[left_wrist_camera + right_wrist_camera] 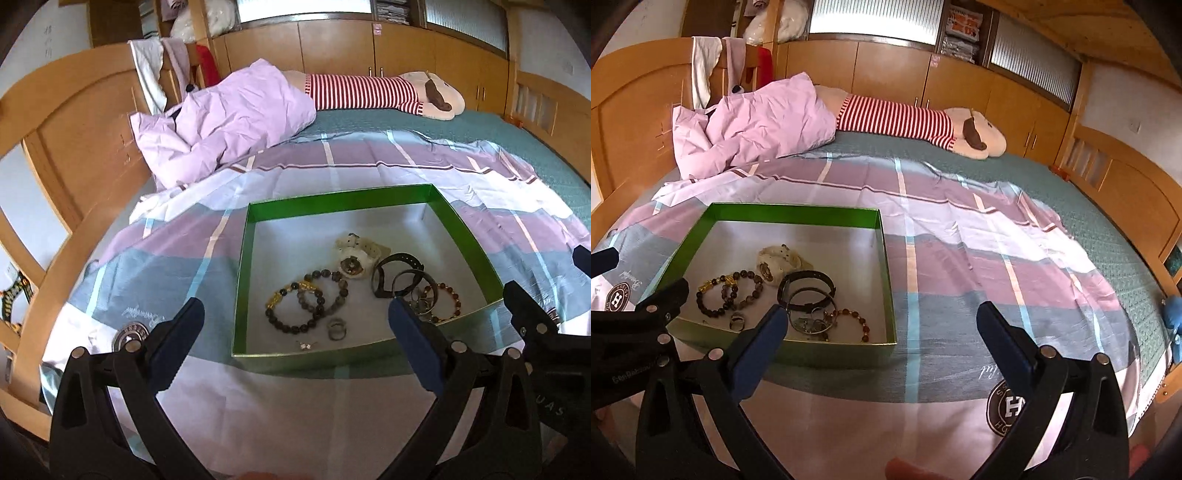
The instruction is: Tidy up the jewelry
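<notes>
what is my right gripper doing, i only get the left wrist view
Observer: The right gripper is open and holds nothing, at the near right corner of the green box.
Operator: any jewelry loose on the sheet that side
Observer: None shows on the bedsheet; there is only a printed H logo.
Operator: brown bead bracelet is half hidden for me
Observer: The brown bead bracelet lies whole by the box's right wall.

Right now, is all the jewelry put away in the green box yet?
Looks nearly done. The green box already holds the beaded bracelets, white watch, black bands and rings. Nothing is in hand: the left gripper and right gripper both show open, empty jaws. No loose jewelry shows on the bedsheet.
</notes>
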Demonstrator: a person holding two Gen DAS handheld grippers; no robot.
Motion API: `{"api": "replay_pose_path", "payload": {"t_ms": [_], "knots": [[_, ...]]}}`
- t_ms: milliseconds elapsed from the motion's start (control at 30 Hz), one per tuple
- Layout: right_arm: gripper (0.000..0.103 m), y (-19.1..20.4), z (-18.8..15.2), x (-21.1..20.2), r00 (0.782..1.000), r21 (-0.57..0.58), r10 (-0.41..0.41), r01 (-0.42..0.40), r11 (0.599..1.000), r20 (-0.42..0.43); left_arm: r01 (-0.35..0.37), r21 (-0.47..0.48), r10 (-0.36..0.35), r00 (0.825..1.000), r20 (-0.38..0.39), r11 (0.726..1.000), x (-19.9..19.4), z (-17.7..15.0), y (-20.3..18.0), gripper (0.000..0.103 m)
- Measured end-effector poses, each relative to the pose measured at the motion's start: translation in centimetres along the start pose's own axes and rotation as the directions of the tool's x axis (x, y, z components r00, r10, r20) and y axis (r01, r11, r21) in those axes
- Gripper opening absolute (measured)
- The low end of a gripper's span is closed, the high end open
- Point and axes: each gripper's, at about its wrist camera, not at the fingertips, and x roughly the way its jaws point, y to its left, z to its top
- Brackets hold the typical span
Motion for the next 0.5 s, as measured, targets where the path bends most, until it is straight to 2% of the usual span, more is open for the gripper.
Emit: {"api": "replay_pose_path", "payload": {"t_ms": [500], "knots": [[0.1,0.01,-0.17,-0.19,1.0,-0.005,-0.006,0.006,1.0,0.004,-0.016,0.0,0.016,1.0,-0.004,1.0,-0.25,-0.38,0.23,0.099]]}}
